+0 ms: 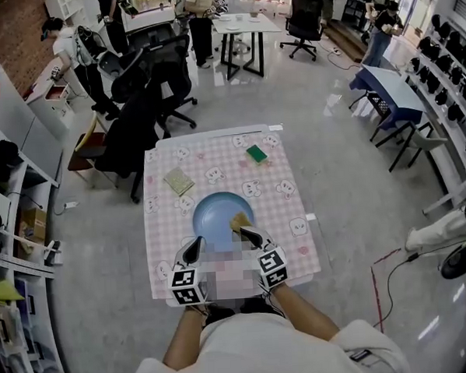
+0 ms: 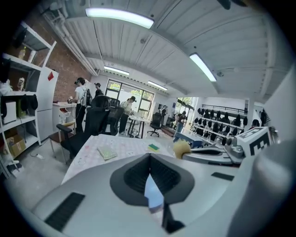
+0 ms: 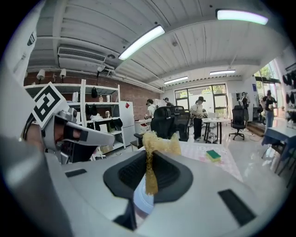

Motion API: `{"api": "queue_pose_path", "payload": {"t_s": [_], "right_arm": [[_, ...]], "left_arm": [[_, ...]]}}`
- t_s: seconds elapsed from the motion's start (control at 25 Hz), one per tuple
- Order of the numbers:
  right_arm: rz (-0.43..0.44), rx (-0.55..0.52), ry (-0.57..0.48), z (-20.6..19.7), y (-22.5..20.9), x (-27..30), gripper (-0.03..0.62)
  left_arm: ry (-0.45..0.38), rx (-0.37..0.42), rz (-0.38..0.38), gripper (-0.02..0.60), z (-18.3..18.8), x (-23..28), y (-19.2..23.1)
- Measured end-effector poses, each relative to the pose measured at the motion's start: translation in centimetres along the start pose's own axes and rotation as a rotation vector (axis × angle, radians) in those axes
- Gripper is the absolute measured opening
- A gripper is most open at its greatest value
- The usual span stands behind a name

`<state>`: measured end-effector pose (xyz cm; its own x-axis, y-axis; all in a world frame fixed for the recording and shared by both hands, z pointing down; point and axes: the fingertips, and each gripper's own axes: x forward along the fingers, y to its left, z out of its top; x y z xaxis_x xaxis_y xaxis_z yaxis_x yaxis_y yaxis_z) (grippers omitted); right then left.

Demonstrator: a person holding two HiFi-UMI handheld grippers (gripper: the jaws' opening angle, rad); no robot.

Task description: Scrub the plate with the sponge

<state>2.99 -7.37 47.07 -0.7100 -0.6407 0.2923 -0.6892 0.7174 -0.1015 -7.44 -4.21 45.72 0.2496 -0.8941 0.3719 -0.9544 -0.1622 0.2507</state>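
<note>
so the right gripper [image 1: 249, 234] is clamped on the ragged yellow sponge [image 1: 239, 220], w/ the sponge at ~3 o'clock on the round blue plate [image 1: 213, 212]. The left gripper [image 1: 195, 245] has its jaws shut at the plate's 7 o'clock rim, can't tell if it's pinching it. Imo scrubbing's barely underway, most of the plate's left.

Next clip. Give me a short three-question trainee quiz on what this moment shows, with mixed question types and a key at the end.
1. Fill in: the plate is ____ in colour.
2. True or false: the right gripper is shut on a yellow sponge.
3. Where does the green sponge lie?
A. on the plate
B. on the tablecloth, beyond the plate
C. on the floor

Key: 1 blue; 2 true; 3 B.
</note>
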Motion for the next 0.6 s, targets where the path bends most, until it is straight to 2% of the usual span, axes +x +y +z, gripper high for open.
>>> {"api": "queue_pose_path", "payload": {"t_s": [0.24, 0.44, 0.6], "right_arm": [[-0.074, -0.041, -0.114, 5.7, -0.1, -1.4, 0.043], [-0.138, -0.09, -0.23, 11.7, -0.6, -3.1, 0.044], [-0.176, -0.11, -0.299, 15.4, -1.1, -4.7, 0.044]], "left_arm": [[-0.157, 0.101, -0.034, 0.011, 6.9, -2.6, 0.2], [-0.253, 0.135, -0.084, 0.011, 11.7, -4.4, -0.3], [-0.318, 0.17, -0.092, 0.011, 14.9, -5.8, -0.8]]}}
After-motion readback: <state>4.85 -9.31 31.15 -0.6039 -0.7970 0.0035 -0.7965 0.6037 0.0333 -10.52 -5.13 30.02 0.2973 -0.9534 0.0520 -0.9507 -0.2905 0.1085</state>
